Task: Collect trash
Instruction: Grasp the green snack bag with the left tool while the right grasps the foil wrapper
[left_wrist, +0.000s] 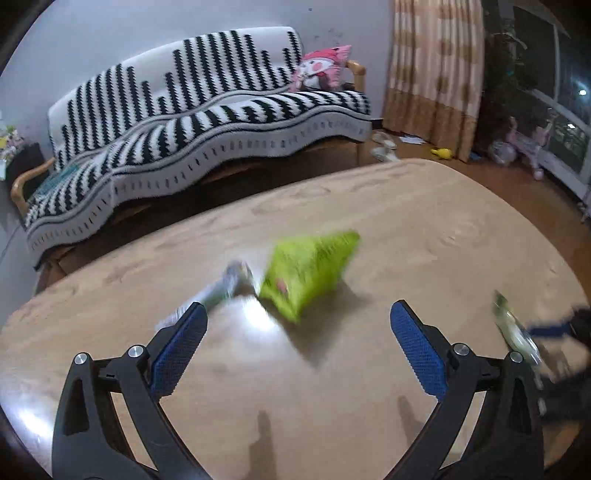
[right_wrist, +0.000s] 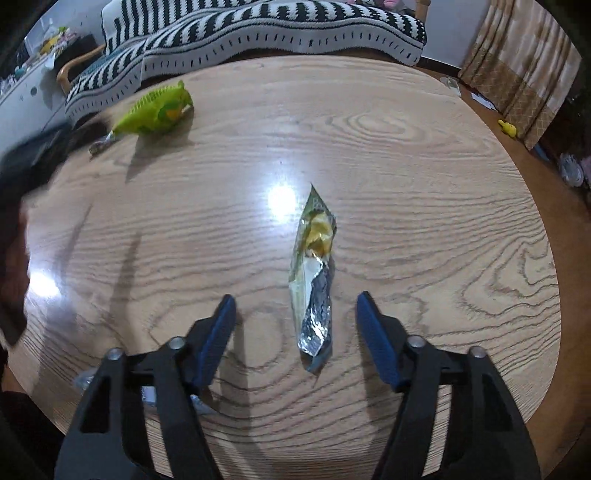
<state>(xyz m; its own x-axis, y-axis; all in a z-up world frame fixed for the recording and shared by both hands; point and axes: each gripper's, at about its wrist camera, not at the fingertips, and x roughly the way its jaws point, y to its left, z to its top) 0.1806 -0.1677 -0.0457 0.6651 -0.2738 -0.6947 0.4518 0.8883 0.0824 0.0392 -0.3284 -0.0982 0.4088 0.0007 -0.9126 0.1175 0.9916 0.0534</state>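
Observation:
A green snack bag (left_wrist: 308, 271) lies blurred on the round wooden table (left_wrist: 424, 229), ahead of my left gripper (left_wrist: 297, 314), which stands open and empty. A small crumpled wrapper (left_wrist: 225, 286) lies by its left fingertip. In the right wrist view a torn foil wrapper (right_wrist: 314, 280) with yellow inside lies lengthwise between the fingers of my right gripper (right_wrist: 295, 304). The blue pads stand apart from it on both sides, so this gripper is open. The green snack bag (right_wrist: 155, 110) sits far left, with the small wrapper (right_wrist: 101, 144) beside it. The foil wrapper (left_wrist: 515, 328) also shows at right in the left wrist view.
A sofa (left_wrist: 207, 122) under a black-and-white striped cover stands just behind the table, with a pink plush toy (left_wrist: 321, 68) on it. Curtains (left_wrist: 432, 74) hang at the back right. Small items lie on the floor (left_wrist: 441, 152) near them. The table edge (right_wrist: 535, 206) curves close on the right.

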